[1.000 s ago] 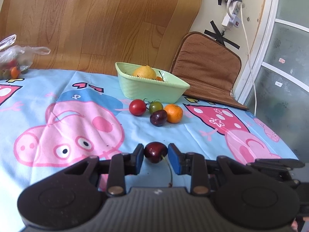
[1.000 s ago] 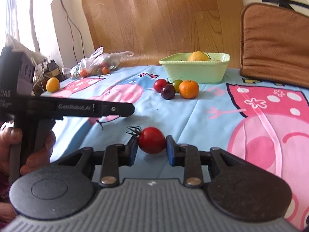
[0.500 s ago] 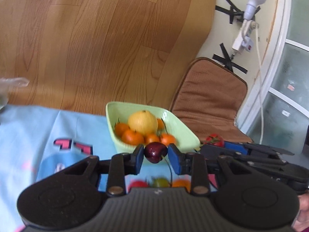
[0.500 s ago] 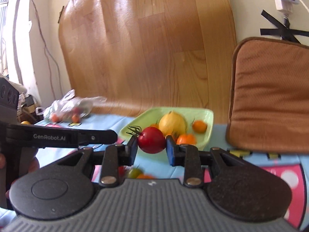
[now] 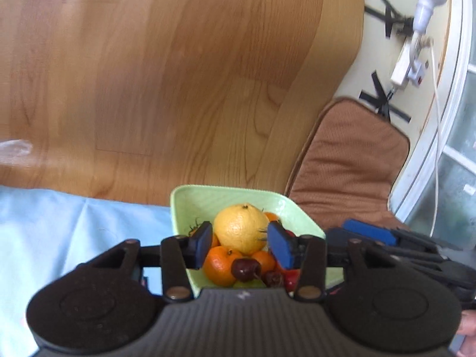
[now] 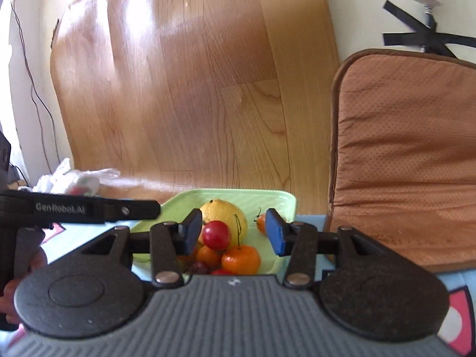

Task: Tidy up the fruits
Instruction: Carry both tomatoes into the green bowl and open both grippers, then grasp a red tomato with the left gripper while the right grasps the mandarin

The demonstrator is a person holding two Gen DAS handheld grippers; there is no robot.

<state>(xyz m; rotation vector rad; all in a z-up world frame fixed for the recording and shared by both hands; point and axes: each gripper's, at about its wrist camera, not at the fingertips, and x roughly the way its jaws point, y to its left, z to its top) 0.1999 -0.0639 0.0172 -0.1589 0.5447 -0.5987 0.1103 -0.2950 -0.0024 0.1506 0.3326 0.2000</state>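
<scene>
A pale green basket (image 5: 190,199) (image 6: 267,199) holds a large yellow citrus (image 5: 241,227) (image 6: 223,211), several small oranges (image 5: 221,264) (image 6: 241,258) and other fruit. My left gripper (image 5: 241,245) is open right above it; a dark cherry (image 5: 245,268) lies among the fruit just below the jaws. My right gripper (image 6: 233,232) is open over the same basket; a red tomato (image 6: 216,235) sits on the pile between its jaws, touching neither pad. Each gripper shows in the other's view, the right one (image 5: 386,238) and the left one (image 6: 89,208).
A brown cushion (image 5: 351,163) (image 6: 407,154) leans behind the basket to the right. A wooden board (image 5: 178,74) stands at the back. A plastic bag of fruit (image 6: 74,181) lies at far left on the blue cloth (image 5: 74,232).
Both grippers carried their fruit from the cloth up over the basket, then opened. The cherry and the tomato have dropped onto the pile in the basket.
</scene>
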